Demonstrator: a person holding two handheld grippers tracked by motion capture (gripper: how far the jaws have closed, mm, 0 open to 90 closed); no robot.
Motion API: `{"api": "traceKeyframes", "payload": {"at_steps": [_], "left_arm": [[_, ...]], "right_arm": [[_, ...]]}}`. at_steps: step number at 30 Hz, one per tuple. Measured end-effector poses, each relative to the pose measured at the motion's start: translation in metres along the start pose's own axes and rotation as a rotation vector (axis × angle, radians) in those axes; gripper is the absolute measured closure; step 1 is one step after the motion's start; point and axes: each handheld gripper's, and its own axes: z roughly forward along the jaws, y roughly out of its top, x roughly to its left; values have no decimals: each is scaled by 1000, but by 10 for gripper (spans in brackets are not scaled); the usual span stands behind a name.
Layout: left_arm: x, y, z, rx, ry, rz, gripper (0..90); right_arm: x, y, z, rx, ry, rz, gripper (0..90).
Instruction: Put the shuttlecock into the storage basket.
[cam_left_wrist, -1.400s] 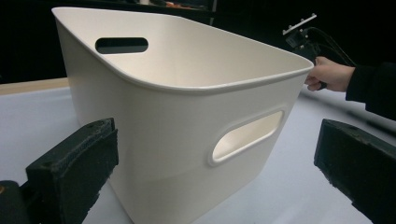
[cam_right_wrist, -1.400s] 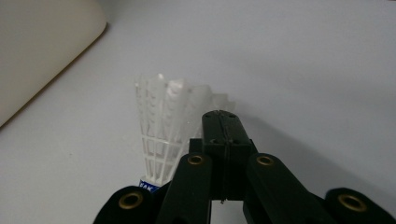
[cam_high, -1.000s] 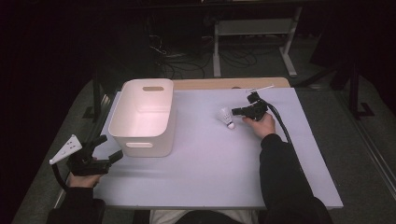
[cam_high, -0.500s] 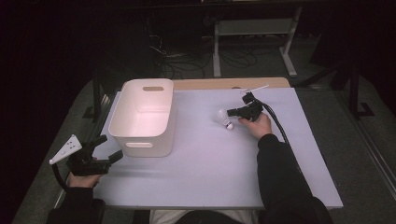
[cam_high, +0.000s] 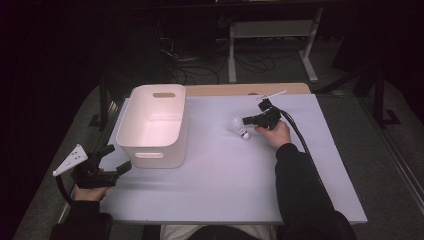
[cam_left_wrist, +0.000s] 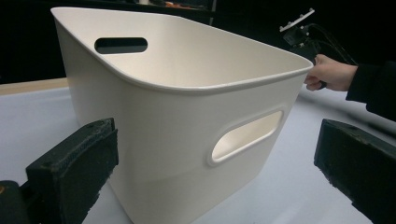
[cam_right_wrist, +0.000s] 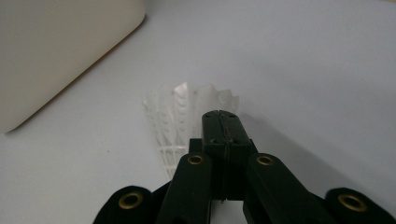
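A white shuttlecock (cam_high: 239, 128) is at the middle right of the pale table, with its cork toward the person. My right gripper (cam_high: 247, 121) comes at it from the right, and its jaws are pressed together on the rim of the feather skirt (cam_right_wrist: 191, 112). In the right gripper view that gripper (cam_right_wrist: 220, 122) covers part of the skirt. The left gripper (cam_high: 112, 162) rests at the table's front left with its jaws wide apart and nothing between them. In its own view the left gripper (cam_left_wrist: 210, 168) faces the near corner of the white bin (cam_left_wrist: 177, 116).
The white plastic bin (cam_high: 131, 135) with cut-out handles stands left of centre. A wooden strip (cam_high: 240, 89) runs along the table's far edge. A black cable (cam_high: 300, 137) trails back from the right gripper. Metal stands and cables fill the dark floor behind.
The right gripper and the shuttlecock have shifted slightly toward the person. The left gripper has stayed put.
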Motion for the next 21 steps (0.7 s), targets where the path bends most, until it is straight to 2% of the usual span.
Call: {"api": "traceKeyframes", "payload": {"at_steps": [16,21], "left_arm": [[0,0,0,0,0,0,0],[0,0,0,0,1,1,0]], "right_arm": [[8,7,-17,-16,-9,-41,890],[13,9,-25,-19,-5,-55,862]]}}
